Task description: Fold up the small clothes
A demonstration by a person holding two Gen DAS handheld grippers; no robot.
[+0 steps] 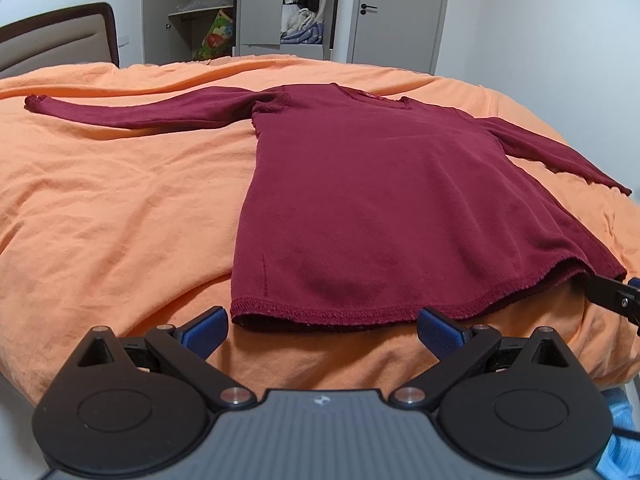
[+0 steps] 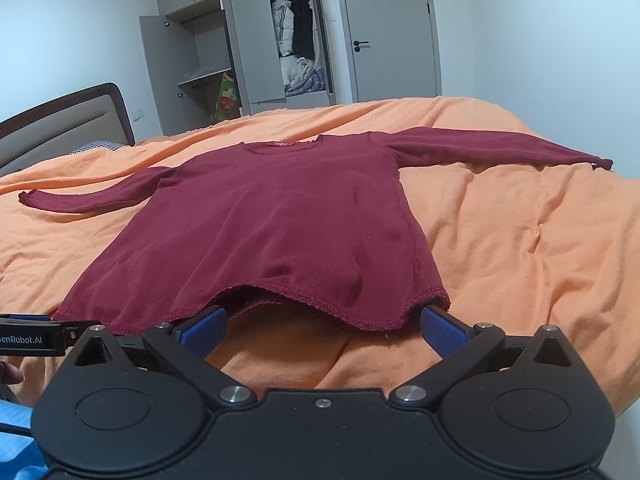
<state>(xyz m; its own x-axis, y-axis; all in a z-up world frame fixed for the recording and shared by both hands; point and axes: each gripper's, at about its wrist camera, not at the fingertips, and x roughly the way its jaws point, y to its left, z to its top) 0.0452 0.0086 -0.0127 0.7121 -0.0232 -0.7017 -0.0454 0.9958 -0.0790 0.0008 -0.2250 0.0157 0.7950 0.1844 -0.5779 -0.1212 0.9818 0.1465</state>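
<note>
With both sets of fingers spread apart at the hem of the shirt [image 1: 360, 200], left gripper [image 1: 322, 330] and right gripper [image 2: 322, 330], I should pinch both layers at each corner evenly before lifting off the bed [image 1: 100, 208].

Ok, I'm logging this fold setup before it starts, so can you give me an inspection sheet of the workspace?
Surface: rumpled orange duvet covering the bed.
Job's things: dark red long-sleeved knit top lying flat, both sleeves spread outward, hem nearest the grippers.
Clutter: nothing seen on the duvet.
Grippers: left gripper open, just short of the hem's left part; right gripper open at the hem's right corner, where the hem looks slightly raised.
Cables: thin dark cable at the lower left edge of the right wrist view.
Surroundings: grey wardrobe with doors open and clothes inside, closed grey door, padded headboard.
</note>
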